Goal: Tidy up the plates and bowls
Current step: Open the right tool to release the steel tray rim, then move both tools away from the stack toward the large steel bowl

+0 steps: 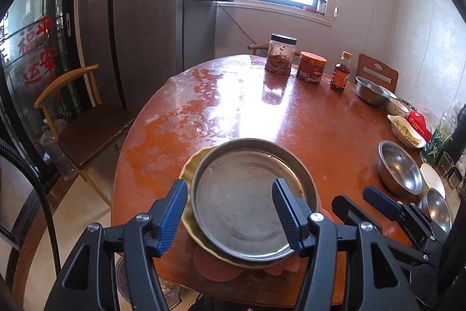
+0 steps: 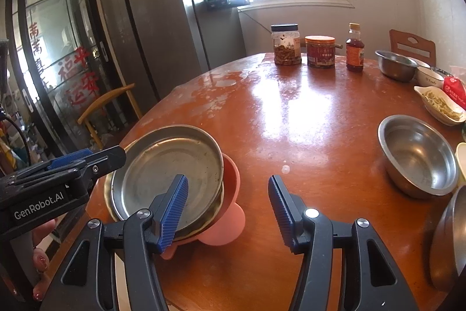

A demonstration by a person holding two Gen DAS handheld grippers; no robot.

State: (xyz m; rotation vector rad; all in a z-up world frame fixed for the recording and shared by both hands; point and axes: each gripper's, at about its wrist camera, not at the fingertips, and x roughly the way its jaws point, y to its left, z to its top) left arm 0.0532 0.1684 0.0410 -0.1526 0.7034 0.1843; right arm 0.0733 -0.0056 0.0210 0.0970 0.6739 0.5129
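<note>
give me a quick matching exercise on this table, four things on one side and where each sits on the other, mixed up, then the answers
Things:
1. steel plate
2. yellow plate
3. pink plate
4. sauce bottle

Places:
A. bottom of the stack
B. far edge of the table, right of the two jars
C. top of the stack
D. middle of the stack, under the steel one

Pairs: 1-C, 2-D, 3-A, 4-B

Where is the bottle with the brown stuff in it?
The bottle stands at the far edge of the table, under the window, just right of the orange-lidded jar and left of a steel bowl.
</note>
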